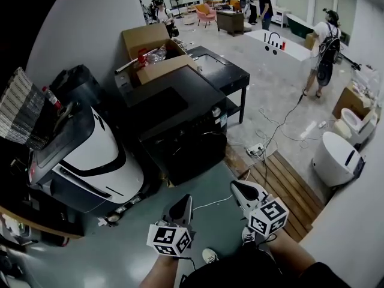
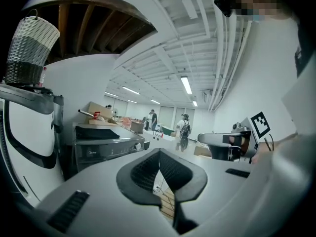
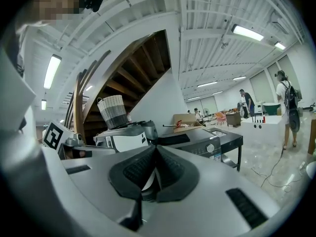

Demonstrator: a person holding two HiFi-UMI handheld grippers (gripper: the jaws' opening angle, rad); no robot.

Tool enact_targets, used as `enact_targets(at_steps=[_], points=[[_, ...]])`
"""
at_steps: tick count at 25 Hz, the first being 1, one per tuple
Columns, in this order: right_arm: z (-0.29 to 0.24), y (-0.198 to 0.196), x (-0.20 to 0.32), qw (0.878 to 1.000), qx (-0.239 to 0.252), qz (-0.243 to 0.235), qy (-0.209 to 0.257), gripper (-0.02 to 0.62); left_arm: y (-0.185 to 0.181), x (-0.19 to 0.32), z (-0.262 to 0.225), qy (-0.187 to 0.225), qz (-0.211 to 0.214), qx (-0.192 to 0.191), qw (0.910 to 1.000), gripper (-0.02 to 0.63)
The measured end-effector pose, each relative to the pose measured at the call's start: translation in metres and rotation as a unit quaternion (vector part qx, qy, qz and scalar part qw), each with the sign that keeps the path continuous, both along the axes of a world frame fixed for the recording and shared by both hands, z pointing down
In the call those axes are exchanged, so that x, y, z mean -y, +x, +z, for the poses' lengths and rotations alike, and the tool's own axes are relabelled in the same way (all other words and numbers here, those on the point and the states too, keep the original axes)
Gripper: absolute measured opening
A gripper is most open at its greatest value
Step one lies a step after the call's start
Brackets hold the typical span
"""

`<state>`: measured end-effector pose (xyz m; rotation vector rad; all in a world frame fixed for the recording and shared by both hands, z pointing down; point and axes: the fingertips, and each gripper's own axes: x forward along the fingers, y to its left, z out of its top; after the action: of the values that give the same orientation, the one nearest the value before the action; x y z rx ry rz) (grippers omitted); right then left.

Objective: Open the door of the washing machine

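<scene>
A black front-loading washing machine (image 1: 180,131) stands in the middle of the head view, its round door (image 1: 201,152) closed and a silver knob (image 1: 216,111) at its top right corner. It also shows in the left gripper view (image 2: 106,147) and the right gripper view (image 3: 197,141). A white and grey machine (image 1: 90,155) leans beside it on the left. My left gripper (image 1: 182,204) and right gripper (image 1: 239,189) hover low in the head view, short of the machines, both shut and holding nothing. The left gripper (image 2: 159,153) and right gripper (image 3: 156,149) have their pads together.
An open cardboard box (image 1: 153,50) lies behind the black machine, with a black table (image 1: 219,71) to its right. A wicker basket (image 1: 24,110) sits on the white machine. A power strip (image 1: 257,150) with cables, a wooden platform (image 1: 282,185) and people (image 1: 321,47) are to the right.
</scene>
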<state>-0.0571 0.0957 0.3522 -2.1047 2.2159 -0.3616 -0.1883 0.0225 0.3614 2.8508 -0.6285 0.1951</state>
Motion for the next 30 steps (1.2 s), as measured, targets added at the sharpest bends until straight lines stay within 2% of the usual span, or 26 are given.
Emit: enact_targets(at_steps=[14, 30], points=[[-0.003, 0.105, 0.010, 1.000, 0.012, -0.026, 0.004, 0.017, 0.104, 0.001, -0.007, 0.005, -0.016, 0.008, 0.9998, 0.018], [-0.002, 0.191, 0.027, 0.995, 0.021, -0.095, 0.015, 0.020, 0.179, 0.002, -0.005, 0.001, -0.091, 0.008, 0.9958, 0.021]])
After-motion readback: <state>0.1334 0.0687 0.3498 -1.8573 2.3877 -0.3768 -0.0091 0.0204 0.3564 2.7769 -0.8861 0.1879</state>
